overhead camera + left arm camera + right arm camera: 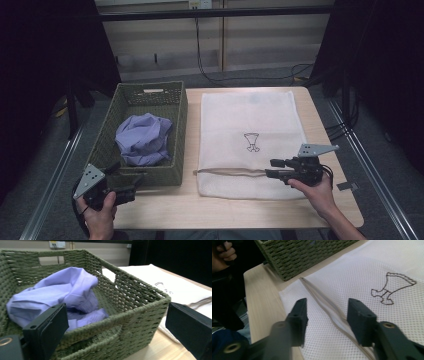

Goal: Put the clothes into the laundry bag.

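At the desk (235, 212), I hold my right tool (272, 168) low over the near edge of a white mesh laundry bag (250, 120), its jaws spread wide and empty. In the right gripper view they straddle the bag's tan zipper band (322, 298), which runs along the bag's near hem, roughly from 9 to 3 o'clock across the desk in the high view. That band lies directly ahead of the right tool, toward 9 o'clock from my right hand (315, 192), so I judge this hand the nearer one for any grasp on the bag's mouth.

My left tool (117, 325) sits at the near corner of a green woven basket (170, 100), jaws also wide apart and gripping nothing; the basket's front wall stands between them in the left gripper view. Inside the basket lies a crumpled lavender garment (144, 137), toward 1 o'clock from my left hand (97, 212), and this hand is the closer one to it.

The bag carries a small dark outline drawing (252, 141) near its middle; I can read no lettering or brand on anything here.
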Available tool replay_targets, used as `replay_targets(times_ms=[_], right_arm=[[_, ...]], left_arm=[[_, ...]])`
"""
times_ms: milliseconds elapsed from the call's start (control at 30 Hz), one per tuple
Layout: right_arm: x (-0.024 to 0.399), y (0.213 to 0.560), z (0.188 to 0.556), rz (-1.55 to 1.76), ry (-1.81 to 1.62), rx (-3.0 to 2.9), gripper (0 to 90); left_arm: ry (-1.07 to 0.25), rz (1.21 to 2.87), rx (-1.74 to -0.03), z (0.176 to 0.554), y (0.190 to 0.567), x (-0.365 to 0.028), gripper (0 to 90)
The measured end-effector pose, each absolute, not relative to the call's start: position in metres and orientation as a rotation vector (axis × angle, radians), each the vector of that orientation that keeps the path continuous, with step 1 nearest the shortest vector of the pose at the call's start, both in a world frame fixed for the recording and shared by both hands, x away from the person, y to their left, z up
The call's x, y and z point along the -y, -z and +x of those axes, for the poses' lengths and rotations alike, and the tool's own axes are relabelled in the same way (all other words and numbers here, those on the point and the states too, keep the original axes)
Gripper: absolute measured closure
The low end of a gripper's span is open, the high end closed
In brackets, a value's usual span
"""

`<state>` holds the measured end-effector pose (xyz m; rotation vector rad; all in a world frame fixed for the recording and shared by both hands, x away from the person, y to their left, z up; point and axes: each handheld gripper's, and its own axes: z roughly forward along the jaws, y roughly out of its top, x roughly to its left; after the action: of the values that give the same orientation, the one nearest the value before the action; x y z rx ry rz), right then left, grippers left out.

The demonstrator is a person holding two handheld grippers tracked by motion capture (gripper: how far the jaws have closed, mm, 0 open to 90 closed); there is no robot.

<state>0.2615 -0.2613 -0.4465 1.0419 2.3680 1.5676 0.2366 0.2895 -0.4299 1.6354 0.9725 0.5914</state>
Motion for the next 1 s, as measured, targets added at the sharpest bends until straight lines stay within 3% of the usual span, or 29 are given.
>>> replay_targets(times_ms=[467,833,1000], right_arm=[[0.222,0.439,0.296,0.956,-1.483,-2.509,67.3],[0.212,0.464,0.327,0.995,-1.417,-2.569,60.4],[0.209,0.471,0.328,0.976,-1.359,-2.610,63.6]], left_arm=[[-0.567,1.641,-0.926,0.237,0.428,-0.286,4.7],[-0.574,1.654,-0.921,0.237,0.428,-0.286,4.7],[-0.576,1.663,-0.908,0.236,0.428,-0.284,4.7]])
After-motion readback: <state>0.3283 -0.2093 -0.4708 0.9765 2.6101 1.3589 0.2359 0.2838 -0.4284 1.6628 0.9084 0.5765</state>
